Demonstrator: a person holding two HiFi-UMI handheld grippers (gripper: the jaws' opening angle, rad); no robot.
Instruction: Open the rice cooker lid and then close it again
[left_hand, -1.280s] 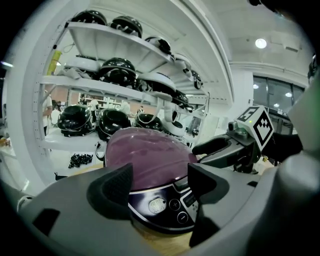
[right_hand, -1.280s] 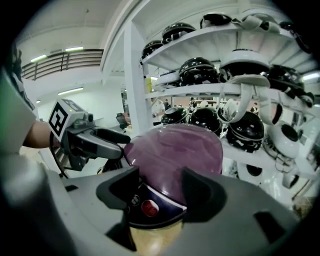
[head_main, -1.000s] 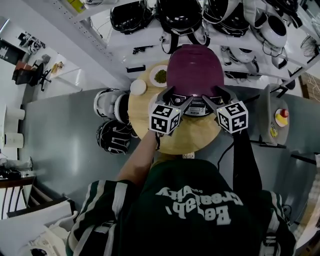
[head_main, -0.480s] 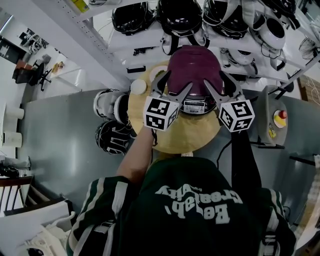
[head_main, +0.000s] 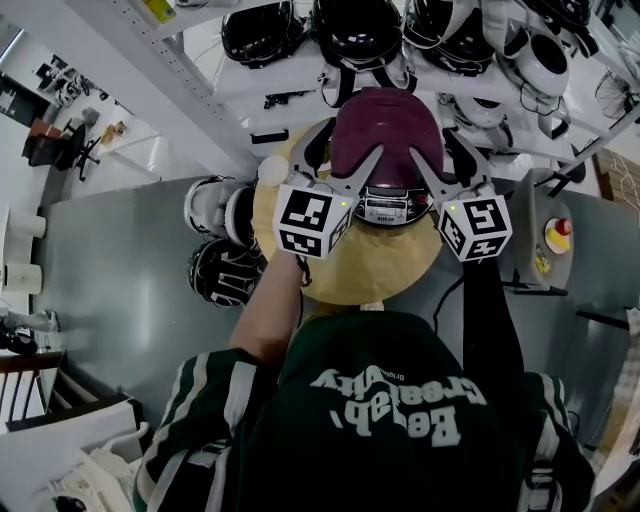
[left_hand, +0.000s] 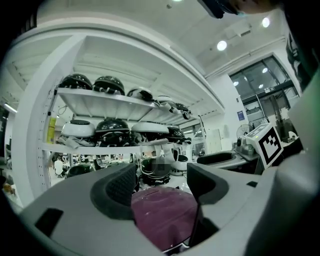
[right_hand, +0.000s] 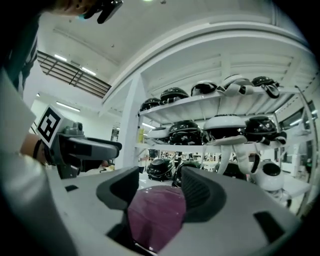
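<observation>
The rice cooker has a dark maroon lid (head_main: 386, 128) that lies shut; it stands on a round wooden table (head_main: 350, 272). My left gripper (head_main: 343, 155) is open and hangs over the lid's left front, its fingers spread apart. Over the lid's right front my right gripper (head_main: 440, 158) is open too. In the left gripper view the lid (left_hand: 162, 220) shows low between the left gripper's (left_hand: 162, 186) jaws, and nothing is clamped. The right gripper view shows the same lid (right_hand: 155, 220) below the right gripper (right_hand: 160, 192). The cooker's control panel (head_main: 385, 210) faces me.
White shelves (head_main: 300, 80) behind the table carry several black and white helmets (head_main: 360, 30). Two more helmets (head_main: 222, 240) lie beside the table's left edge. A small white dish (head_main: 268, 170) sits at the table's left. A red stop button (head_main: 558, 232) is mounted at the right.
Both grippers have moved up and away from me, from the cooker's front edge to over its lid. Their jaws stayed open. The lid has not moved.
</observation>
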